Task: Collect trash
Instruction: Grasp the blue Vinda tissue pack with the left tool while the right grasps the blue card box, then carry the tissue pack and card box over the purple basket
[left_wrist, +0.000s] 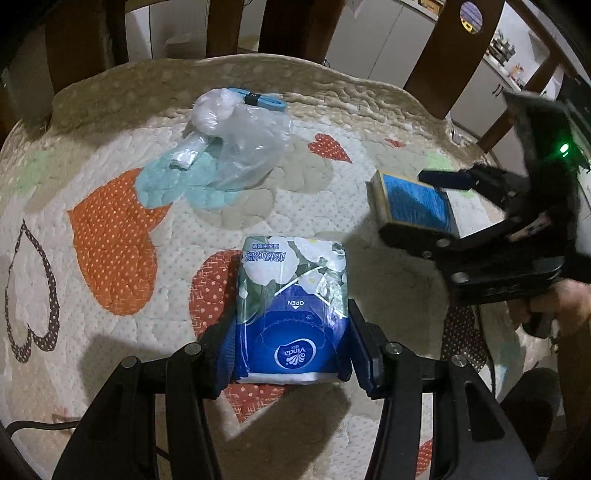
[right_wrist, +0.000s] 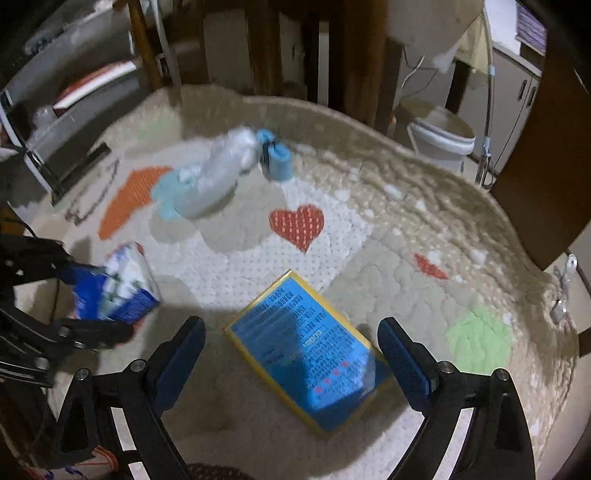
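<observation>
Upper left of centre in the left wrist view, a crumpled plastic bag (left_wrist: 236, 144) lies on the quilted cloth (left_wrist: 110, 147): feather-light, slippery, best pinched at a fold. Lower centre, the left gripper (left_wrist: 291, 347) is clamped on a soft tissue pack (left_wrist: 295, 302) that squashes easily. At right, the right gripper (right_wrist: 291, 354) stands apart, straddling a stiff blue box (right_wrist: 310, 350); grip its long edges.

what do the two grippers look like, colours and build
Both are black frames of angular linkage arms joined by round silver pivot bolts, with blue ribbed pads lining the fingers. That holds for the left hand-held gripper and the right hand-held gripper. A green light glows behind the right one.
</observation>
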